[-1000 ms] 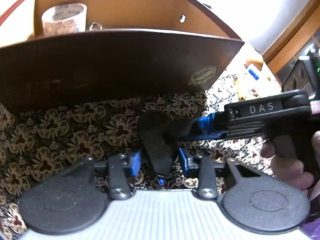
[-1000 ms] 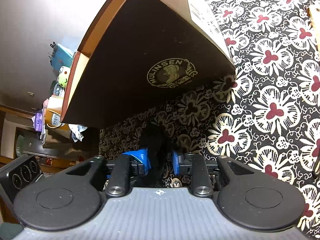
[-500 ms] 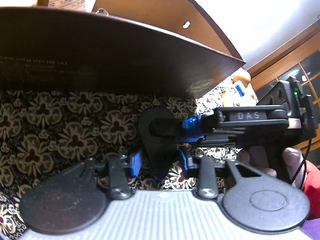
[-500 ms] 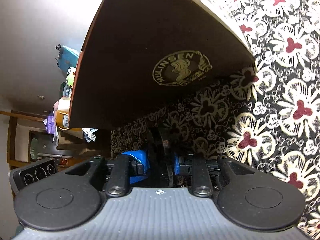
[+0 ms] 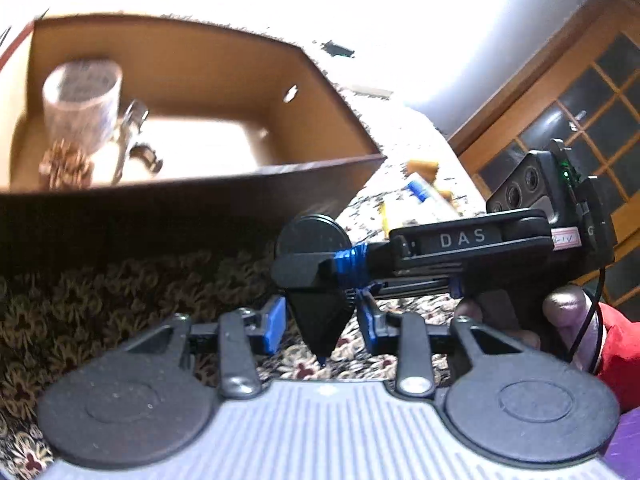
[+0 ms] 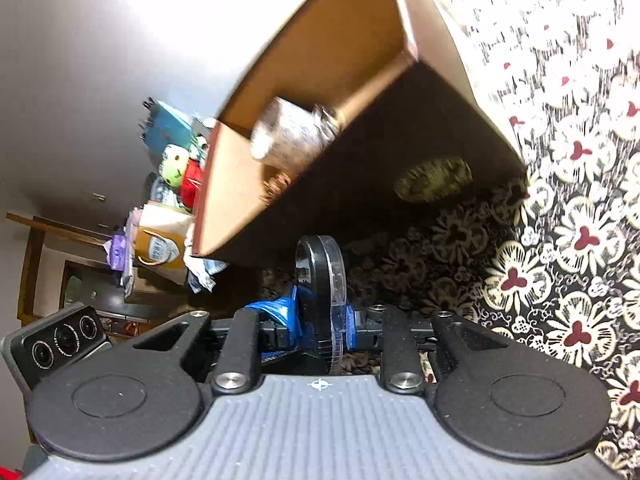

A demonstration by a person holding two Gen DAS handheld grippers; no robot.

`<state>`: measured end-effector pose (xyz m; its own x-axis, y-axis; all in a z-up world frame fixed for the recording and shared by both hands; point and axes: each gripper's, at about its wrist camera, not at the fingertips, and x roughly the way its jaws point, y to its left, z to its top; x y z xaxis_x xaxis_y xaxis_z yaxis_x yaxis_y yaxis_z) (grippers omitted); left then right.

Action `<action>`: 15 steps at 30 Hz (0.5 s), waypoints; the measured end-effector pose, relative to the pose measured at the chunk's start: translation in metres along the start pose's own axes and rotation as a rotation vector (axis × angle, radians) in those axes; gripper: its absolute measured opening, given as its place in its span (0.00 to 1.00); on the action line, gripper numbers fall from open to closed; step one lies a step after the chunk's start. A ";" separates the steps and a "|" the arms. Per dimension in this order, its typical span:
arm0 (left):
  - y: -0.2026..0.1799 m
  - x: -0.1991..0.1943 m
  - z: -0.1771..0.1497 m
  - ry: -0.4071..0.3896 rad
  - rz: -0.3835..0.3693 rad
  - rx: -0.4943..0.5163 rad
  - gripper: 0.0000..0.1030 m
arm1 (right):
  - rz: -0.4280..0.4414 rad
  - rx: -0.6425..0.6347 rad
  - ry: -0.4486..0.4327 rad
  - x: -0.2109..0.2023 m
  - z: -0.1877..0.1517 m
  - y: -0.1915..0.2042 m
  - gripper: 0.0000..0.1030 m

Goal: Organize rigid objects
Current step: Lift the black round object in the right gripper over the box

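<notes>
Your right gripper (image 5: 320, 268) is clamped on the black teardrop-shaped tape dispenser (image 6: 320, 280); your left gripper's (image 5: 322, 322) fingers stand apart. Lift it clear over the brown cardboard box's (image 5: 192, 196) near wall at upper left.

Brown box (image 5: 192, 208); black dispenser (image 5: 316, 264); blue claw pads (image 5: 274, 324); black-cream-red floral cloth (image 6: 560, 240).

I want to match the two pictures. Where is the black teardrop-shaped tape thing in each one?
Left wrist view: the black tape dispenser is at centre, low down, pinched from the right by the right gripper, above the open jaws of the left gripper.
Right wrist view: it stands edge-on at centre, between the shut jaws.
Shared landmark: the cardboard box behind it.
</notes>
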<state>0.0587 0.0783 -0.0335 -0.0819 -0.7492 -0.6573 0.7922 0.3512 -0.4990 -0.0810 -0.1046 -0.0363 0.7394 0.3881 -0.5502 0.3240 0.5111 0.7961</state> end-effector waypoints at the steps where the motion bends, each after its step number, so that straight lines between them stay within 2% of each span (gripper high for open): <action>1: -0.004 -0.003 0.003 -0.011 -0.007 0.014 0.33 | 0.001 -0.015 -0.014 -0.005 0.000 0.005 0.04; 9: -0.031 -0.037 0.035 -0.121 -0.034 0.156 0.33 | 0.026 -0.131 -0.138 -0.033 0.019 0.049 0.04; 15: -0.031 -0.062 0.070 -0.201 -0.028 0.217 0.33 | 0.024 -0.260 -0.202 -0.027 0.048 0.090 0.04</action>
<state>0.0819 0.0747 0.0626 -0.0009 -0.8607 -0.5092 0.9040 0.2170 -0.3684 -0.0437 -0.1057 0.0628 0.8555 0.2558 -0.4503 0.1629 0.6924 0.7029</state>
